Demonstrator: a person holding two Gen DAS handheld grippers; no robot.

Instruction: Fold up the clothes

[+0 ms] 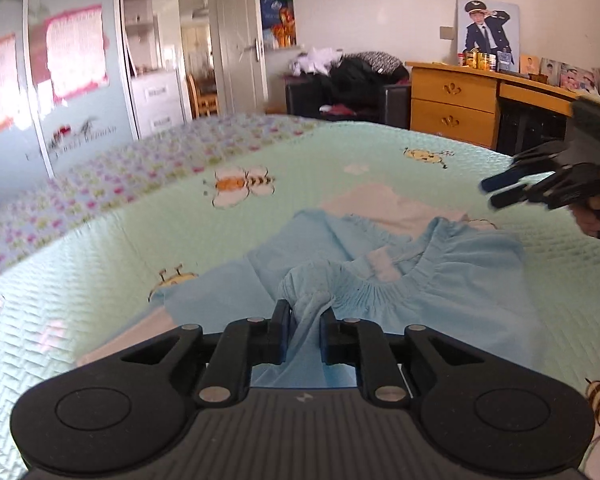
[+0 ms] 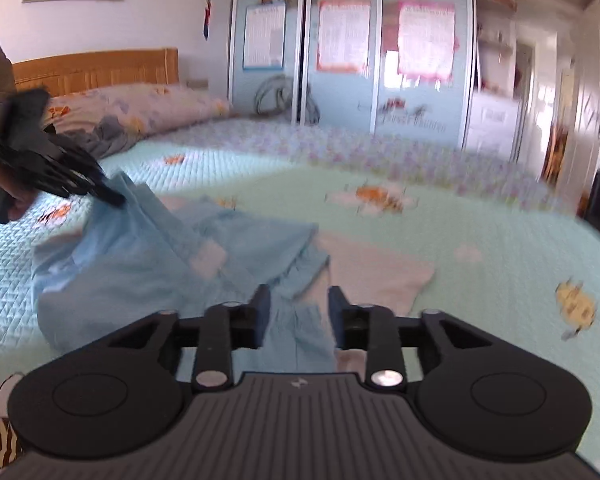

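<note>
bed (image 1: 80,280) | mint bee-print quilt | on it: blue garment (image 1: 440,280), pillow (image 2: 140,104)

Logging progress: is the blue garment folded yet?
Not yet. The blue garment lies rumpled on the bed, one bunched edge pinched in the left gripper.

Bright daylight is flooding both views. Pink-white glare is bouncing off the glossy pale blue sliding wardrobe doors (image 1: 72,80), washing out the posters there. The quilted mint-green bedspread with bee prints (image 1: 340,160) is showing evenly lit, with only soft shadows. The right wrist view is smearing heavily with motion blur, strongest along the wardrobe and far bed edge. Fisheye distortion is bending straight lines, and dark vignetting is creeping into the corners of both views.
</note>
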